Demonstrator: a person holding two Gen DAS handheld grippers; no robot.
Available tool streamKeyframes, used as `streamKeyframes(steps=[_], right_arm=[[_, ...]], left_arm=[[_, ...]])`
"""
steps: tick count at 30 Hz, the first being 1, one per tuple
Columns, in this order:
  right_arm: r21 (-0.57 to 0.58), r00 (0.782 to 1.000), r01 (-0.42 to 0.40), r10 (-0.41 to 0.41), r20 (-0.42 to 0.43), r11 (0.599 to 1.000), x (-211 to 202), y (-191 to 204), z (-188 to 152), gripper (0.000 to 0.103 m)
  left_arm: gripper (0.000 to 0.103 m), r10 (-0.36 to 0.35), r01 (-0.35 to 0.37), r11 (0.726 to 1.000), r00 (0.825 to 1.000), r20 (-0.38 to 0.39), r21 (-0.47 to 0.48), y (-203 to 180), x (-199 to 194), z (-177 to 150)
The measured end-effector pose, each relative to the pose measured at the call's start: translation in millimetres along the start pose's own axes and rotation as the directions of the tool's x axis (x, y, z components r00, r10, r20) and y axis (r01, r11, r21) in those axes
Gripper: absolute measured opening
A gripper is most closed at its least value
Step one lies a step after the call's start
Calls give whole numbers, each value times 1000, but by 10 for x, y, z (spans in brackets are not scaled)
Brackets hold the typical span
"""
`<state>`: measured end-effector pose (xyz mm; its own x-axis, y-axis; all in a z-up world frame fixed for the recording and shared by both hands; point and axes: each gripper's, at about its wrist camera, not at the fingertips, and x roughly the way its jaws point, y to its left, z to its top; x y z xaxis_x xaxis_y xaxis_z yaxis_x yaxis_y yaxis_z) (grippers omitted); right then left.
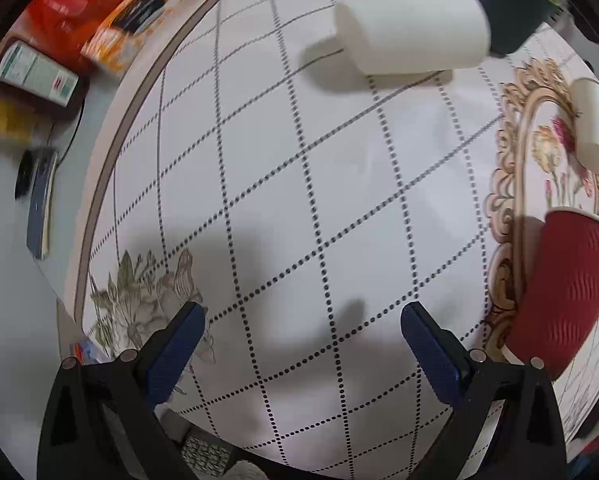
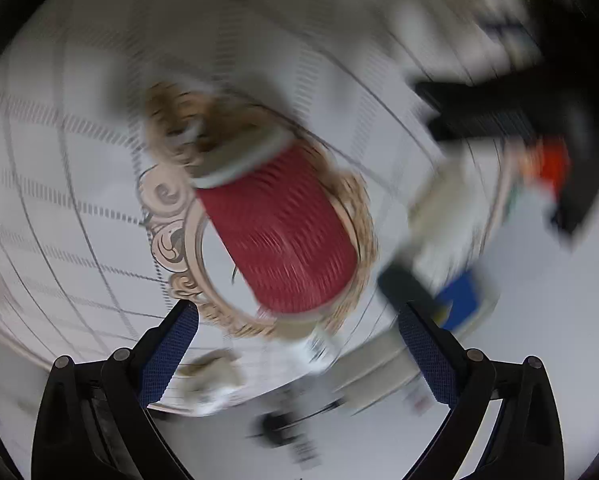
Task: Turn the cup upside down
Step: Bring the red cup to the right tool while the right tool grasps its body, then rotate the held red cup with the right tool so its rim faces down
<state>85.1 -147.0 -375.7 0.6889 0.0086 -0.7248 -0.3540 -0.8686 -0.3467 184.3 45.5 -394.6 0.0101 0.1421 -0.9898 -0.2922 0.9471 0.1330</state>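
So far: no flip begun, as far as can be judged.
Left gripper [image 1: 301, 344]: jaws spread wide, holding nothing, hanging over bare checked tablecloth [image 1: 299, 184].
White cup [image 1: 413, 36]: on its side further up the cloth, a dark green cup [image 1: 513, 8] just beside it.
Red cup [image 1: 567, 292]: at the left view's right edge, on the floral border; upright or leaning, hard to tell.
Right gripper [image 2: 297, 340]: spread wide, empty, red cup [image 2: 277, 228] ahead of the fingers, not between them; view heavily blurred.
Left to do: grasp, turn, set rim-down.
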Motion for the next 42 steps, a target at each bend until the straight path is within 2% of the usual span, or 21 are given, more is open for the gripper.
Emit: streamKeyframes(steps=[4, 11, 14, 17, 25, 33, 42], right_arm=[[-247, 995, 43, -20, 95, 968, 134, 192, 59, 101], [-385, 989, 64, -5, 151, 921, 384, 148, 55, 101], [-424, 987, 80, -12, 161, 902, 476, 177, 93, 95], [-423, 987, 54, 15, 158, 904, 594, 105, 110, 86], [-418, 989, 39, 24, 145, 908, 828, -111, 157, 79], [-381, 988, 35, 25, 149, 924, 910, -180, 282, 78], [-306, 987, 10, 40, 155, 952, 718, -238, 459, 77]], left_arm=[[101, 0, -1, 999, 1000, -28, -34, 66, 100, -32], [101, -5, 2, 996, 999, -43, -85, 197, 188, -26], [101, -5, 1, 995, 999, -40, -98, 291, 227, 3], [101, -1, -3, 995, 999, -41, -99, 285, 254, -7], [101, -1, -3, 995, 999, -37, -97, 294, 232, 7], [101, 8, -11, 995, 1000, -28, -95, 289, 180, -4], [101, 17, -20, 996, 999, -29, -84, 314, 185, 0]])
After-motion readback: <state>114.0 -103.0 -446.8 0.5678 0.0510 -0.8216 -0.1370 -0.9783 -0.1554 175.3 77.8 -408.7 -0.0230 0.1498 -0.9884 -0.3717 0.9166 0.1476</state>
